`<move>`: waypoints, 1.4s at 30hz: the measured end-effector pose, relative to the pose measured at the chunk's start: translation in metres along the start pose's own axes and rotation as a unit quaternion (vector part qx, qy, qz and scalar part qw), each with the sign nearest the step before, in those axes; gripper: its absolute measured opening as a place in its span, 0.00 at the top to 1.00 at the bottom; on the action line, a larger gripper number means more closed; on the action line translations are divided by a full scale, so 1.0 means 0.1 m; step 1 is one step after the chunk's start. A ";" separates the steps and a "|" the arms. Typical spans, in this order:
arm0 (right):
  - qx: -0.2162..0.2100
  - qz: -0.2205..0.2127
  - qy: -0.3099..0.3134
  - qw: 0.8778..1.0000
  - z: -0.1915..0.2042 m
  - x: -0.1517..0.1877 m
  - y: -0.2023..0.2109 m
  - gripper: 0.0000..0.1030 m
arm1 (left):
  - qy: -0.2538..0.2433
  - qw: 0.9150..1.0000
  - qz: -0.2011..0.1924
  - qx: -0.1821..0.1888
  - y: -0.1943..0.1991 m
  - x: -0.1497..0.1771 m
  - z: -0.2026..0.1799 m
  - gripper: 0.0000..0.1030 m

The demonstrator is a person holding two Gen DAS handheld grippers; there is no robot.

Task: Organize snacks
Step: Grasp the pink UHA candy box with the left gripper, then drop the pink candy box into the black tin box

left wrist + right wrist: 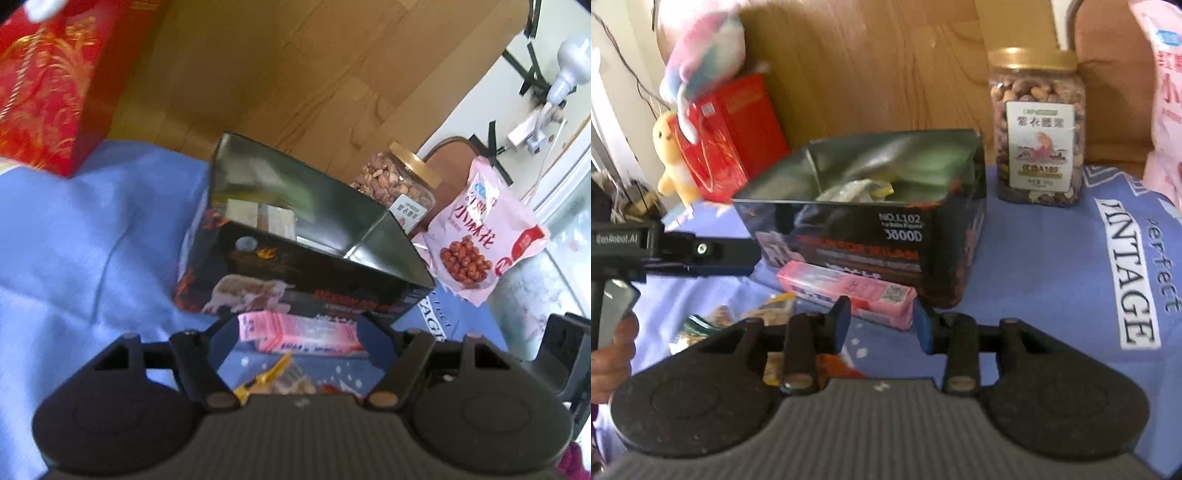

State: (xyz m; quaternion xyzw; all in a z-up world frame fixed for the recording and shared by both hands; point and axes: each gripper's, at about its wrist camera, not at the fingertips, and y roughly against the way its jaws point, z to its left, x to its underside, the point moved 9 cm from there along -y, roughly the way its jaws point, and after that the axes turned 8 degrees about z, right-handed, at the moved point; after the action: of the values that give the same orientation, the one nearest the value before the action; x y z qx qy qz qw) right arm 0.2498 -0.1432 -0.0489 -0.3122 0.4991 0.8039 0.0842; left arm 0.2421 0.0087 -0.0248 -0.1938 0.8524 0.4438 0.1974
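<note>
An open black box point(295, 236) point(871, 225) stands on the blue cloth with a few wrapped snacks inside. A long pink snack pack point(295, 332) point(849, 291) lies flat in front of it. My left gripper point(295, 328) is open, its jaws wide apart just above and behind the pink pack. My right gripper point(881, 325) is open and empty, fingers on either side of the pink pack's near end without touching it. Small wrapped snacks point(277, 380) point(738, 317) lie on the cloth near both grippers. The left gripper's body point(665, 247) shows at the left of the right wrist view.
A jar of nuts point(399, 184) point(1036, 129) with a gold lid stands right of the box. A pink snack bag point(476, 236) point(1163, 110) leans further right. A red gift box point(51, 85) point(731, 136) and plush toys point(676, 155) are at the left. A wooden board point(295, 74) stands behind.
</note>
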 end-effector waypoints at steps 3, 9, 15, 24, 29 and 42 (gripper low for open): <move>-0.001 0.005 0.004 1.000 0.01 0.03 -0.08 0.60 | 0.001 1.000 0.014 -0.002 -0.14 0.01 -0.03 0.30; -0.002 0.000 0.010 1.000 0.07 0.08 -0.08 0.58 | 0.006 1.000 0.026 -0.007 -0.29 0.04 -0.02 0.31; 0.016 -0.027 0.017 0.999 0.21 0.09 0.11 0.59 | 0.002 1.000 0.010 -0.021 -0.11 0.12 -0.14 0.31; 0.043 -0.142 0.061 0.987 0.53 -0.19 0.83 0.60 | -0.034 0.996 -0.085 0.019 0.65 -0.24 -0.65 0.31; 0.073 -0.135 0.047 0.987 0.22 -0.51 0.52 0.58 | -0.046 0.996 -0.076 -0.009 0.27 -0.64 -0.64 0.31; -0.050 -0.099 0.019 0.994 0.07 0.56 0.99 0.56 | -0.039 0.997 -0.023 0.064 0.40 0.05 -0.75 0.31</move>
State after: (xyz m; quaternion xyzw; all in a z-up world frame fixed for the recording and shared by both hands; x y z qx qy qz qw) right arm 0.1584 -0.1954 -0.0051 -0.3791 0.4261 0.8096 0.1387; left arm 0.2049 -0.0335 0.0392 -0.1824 0.8658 0.3914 0.2529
